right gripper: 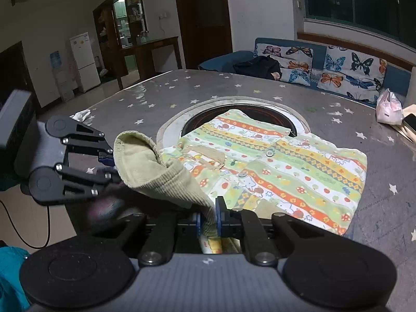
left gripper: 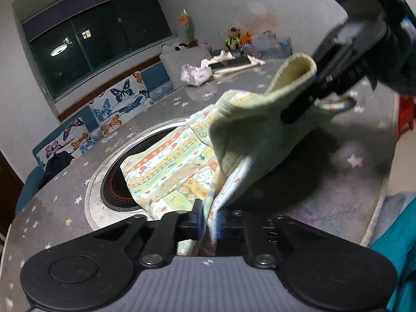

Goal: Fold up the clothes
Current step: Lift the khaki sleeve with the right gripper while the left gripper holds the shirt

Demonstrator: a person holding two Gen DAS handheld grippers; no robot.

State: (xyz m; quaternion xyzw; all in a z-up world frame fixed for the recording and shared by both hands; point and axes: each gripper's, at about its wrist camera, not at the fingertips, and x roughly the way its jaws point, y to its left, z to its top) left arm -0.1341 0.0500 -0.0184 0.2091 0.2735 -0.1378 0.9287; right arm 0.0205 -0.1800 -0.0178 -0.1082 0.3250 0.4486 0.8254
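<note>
I have my left gripper (left gripper: 208,223) and right gripper (right gripper: 208,221) both clenched on the ribbed green hem of the small cartoon-print child's garment (right gripper: 286,166), lifting that edge while the rest lies flat on the grey star-patterned counter (right gripper: 156,98), ready to carry a fold across.

Left gripper (left gripper: 209,222) sits low and near, jaws closed on a fold of cloth; right gripper (right gripper: 208,221) has its jaws pinched on cloth too, angled toward the left gripper
</note>
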